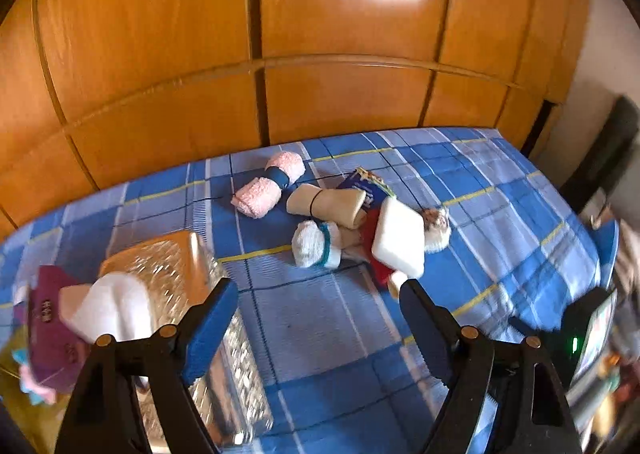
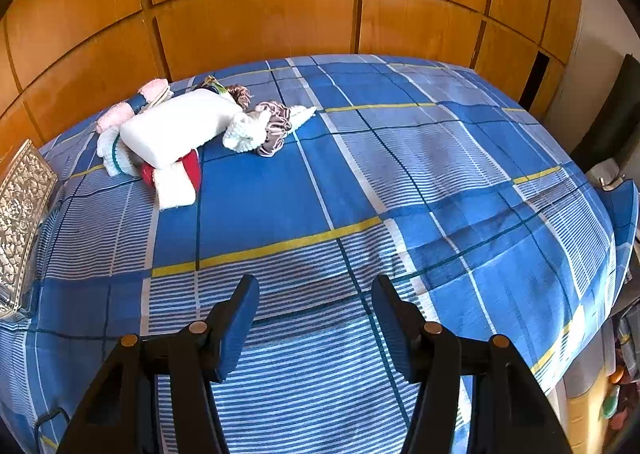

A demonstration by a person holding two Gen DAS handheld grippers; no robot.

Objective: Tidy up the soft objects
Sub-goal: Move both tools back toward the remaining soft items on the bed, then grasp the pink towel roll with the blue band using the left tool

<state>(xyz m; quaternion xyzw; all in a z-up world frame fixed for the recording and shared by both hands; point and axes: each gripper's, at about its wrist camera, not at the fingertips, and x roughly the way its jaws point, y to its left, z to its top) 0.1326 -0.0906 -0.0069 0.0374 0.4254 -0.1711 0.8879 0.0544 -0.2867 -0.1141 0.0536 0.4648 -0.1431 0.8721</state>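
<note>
**A:** Ahead of the left gripper [image 1: 316,294], a bit past its fingertips, is the pile of soft stuff on the blue plaid bedspread [image 1: 500,190]. What's in it?

**B:** A pink rolled towel [image 1: 266,184] with a dark blue band, farthest out and to the left. Next to it a beige roll [image 1: 326,204] tied with a thin black loop. Nearer the fingers, a white roll [image 1: 314,244] with a teal band, touching a white foam-looking block [image 1: 398,240] that lies on something red [image 1: 370,250].

**A:** And the claws?

**B:** Both spread wide, nothing between the pads. The right gripper [image 2: 314,290] hovers over bare bedspread; the pile is far ahead and to its left, with a mauve scrunchie [image 2: 274,128] at the pile's right edge.

**A:** That shiny thing?

**B:** A silver embossed box [image 1: 172,274] just left of the left gripper's left finger, with a white soft piece [image 1: 114,306] and purple fabric [image 1: 48,314] at it. It's blurry there.
</note>
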